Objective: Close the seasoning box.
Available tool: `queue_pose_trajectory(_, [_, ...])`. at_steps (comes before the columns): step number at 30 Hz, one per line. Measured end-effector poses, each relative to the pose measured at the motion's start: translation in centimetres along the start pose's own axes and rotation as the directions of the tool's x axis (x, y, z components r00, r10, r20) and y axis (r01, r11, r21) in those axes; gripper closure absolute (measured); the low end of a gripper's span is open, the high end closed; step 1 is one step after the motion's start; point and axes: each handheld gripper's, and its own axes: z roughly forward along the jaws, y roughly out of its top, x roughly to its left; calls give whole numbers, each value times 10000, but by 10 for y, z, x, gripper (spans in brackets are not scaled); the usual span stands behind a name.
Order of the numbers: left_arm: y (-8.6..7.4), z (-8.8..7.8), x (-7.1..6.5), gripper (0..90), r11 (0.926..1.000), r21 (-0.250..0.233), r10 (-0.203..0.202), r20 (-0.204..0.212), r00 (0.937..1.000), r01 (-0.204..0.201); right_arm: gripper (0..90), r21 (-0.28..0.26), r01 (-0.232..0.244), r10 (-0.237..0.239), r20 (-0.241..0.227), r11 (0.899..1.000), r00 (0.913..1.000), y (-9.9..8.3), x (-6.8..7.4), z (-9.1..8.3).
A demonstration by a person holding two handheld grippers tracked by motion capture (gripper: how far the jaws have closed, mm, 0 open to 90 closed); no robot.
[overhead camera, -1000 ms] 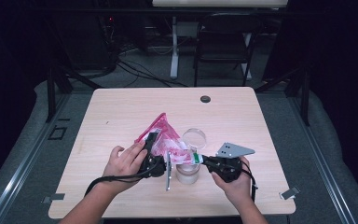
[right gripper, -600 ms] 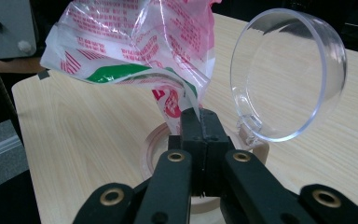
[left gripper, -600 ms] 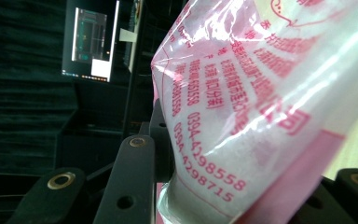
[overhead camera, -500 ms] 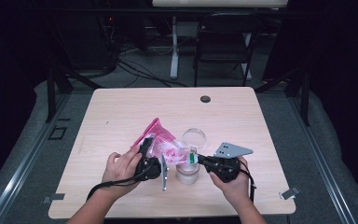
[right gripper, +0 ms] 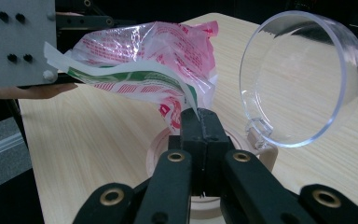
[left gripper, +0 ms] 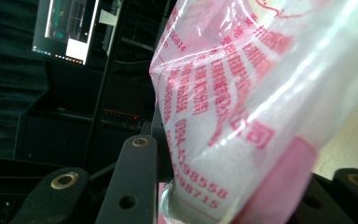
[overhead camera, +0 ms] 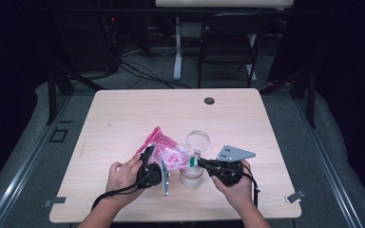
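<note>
Nearest the person, both hands work at the front edge of the table (overhead camera: 123, 114). The right gripper (overhead camera: 200, 164) has its jaws fully closed. In the right gripper view the two black jaws meet flat against each other and pinch the green-and-white edge of the pink bag (right gripper: 158, 60) at the tip. This grip holds one corner of the bag fixed, apparently so that the other hand can work against it.

The left gripper (overhead camera: 158, 164) holds the opposite end of the same bag. In the left gripper view the printed pink film of the bag (left gripper: 242, 116) runs down between the two jaws, which stand at a narrow-to-middling gap and have just been closing. The pads appear to press on the film, but the contact itself lies below the frame edge. With both ends held, the bag hangs stretched above the table between the two grippers, not resting on the surface.

Directly under the right gripper's tip stands a round container (overhead camera: 191, 176) with a pale wooden-looking rim (right gripper: 163, 149). Its clear hinged lid (overhead camera: 198, 140) stands tilted open on the far side. The lid is probably left open so that the mouth stays free beneath the bag; the bag's lower corner sits just above that mouth. The arrangement suggests that the bag is being opened or emptied into the container, though its contents cannot be made out.

Farther back, a small dark round fitting (overhead camera: 209, 100) sits near the table's far edge. Beyond the table stands a dark folding chair (overhead camera: 228, 47).
</note>
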Motion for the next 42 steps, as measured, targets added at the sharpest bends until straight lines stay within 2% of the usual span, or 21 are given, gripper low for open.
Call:
queue_pose_trajectory(3, [-2, 1, -3, 730, 9998, -12, -193, 106, 9998, 193, 900, 3, 6, -6, -22, 10000, 10000, 0, 1, 1])
queue_pose_trajectory(5, [-4, 1, -3, 731, 9993, 162, -336, 220, 9992, 332, 900, 5, 42, -42, -23, 10000, 10000, 1, 2, 1])
queue_pose_trajectory(8, [-7, 2, -5, 733, 9971, 128, -752, 361, 9965, 748, 900, 24, 100, -100, -36, 9999, 9999, 1, 4, 2])
queue_pose_trajectory(10, [-9, 3, -7, 734, 9932, 24, -1160, 475, 9921, 1160, 900, 24, 115, -115, -65, 9999, 9999, 2, 5, 4])
queue_pose_trajectory(11, [-10, 3, -7, 735, 9925, 63, -1224, 540, 9910, 1222, 900, 25, 121, -121, -78, 9999, 9999, 2, 5, 4])
queue_pose_trajectory(14, [-13, 4, -7, 736, 9849, 26, -1728, 824, 9815, 1732, 900, 24, 142, -142, -96, 9999, 9999, 2, 6, 5])
queue_pose_trajectory(18, [-18, 7, -11, 740, 9628, -16, -2671, 1459, 9526, 2702, 900, -5, 208, -208, -155, 9998, 9997, 2, 9, 6])
queue_pose_trajectory(20, [-18, 8, -12, 741, 9561, -20, -2888, 1647, 9431, 2932, 900, -1, 233, -233, -103, 9997, 9997, 2, 9, 6])
queue_pose_trajectory(23, [-20, 8, -11, 743, 9522, 47, -3006, 1903, 9346, 3053, 900, -58, 241, -242, -88, 9997, 9997, 3, 10, 6])
queue_pose_trajectory(26, [-24, 9, -11, 744, 9346, 194, -3494, 2368, 9066, 3551, 844, -66, 219, -220, -162, 9997, 9996, 3, 11, 7])
queue_pose_trajectory(29, [-26, 11, -9, 744, 9229, 217, -3762, 2636, 8882, 3844, 831, -53, 253, -254, -115, 9997, 9996, 2, 13, 8])
queue_pose_trajectory(32, [-29, 13, -9, 744, 9112, 317, -4013, 2941, 8674, 4108, 776, -89, 179, -180, -120, 9998, 9998, 2, 12, 8])
queue_pose_trajectory(34, [-31, 15, -10, 745, 9002, 442, -4239, 3169, 8485, 4332, 751, -106, 113, -114, -103, 9999, 9999, 2, 12, 7])
queue_pose_trajectory(36, [-33, 16, -9, 744, 8921, 520, -4393, 3320, 8347, 4489, 710, -194, 18, -20, -133, 9998, 9999, 1, 11, 7])
queue_pose_trajectory(39, [-36, 18, -8, 745, 8730, 620, -4725, 3534, 8074, 4837, 643, -351, -113, 112, -33, 9993, 9999, 1, 10, 6])
queue_pose_trajectory(41, [-37, 19, -8, 745, 8626, 673, -4891, 3638, 7927, 5014, 616, -390, -285, 285, -6, 9988, 9996, 1, 9, 6])
queue_pose_trajectory(42, [-38, 19, -7, 745, 8567, 723, -4981, 3731, 7827, 5107, 608, -406, -356, 356, -23, 9985, 9994, 1, 8, 6])
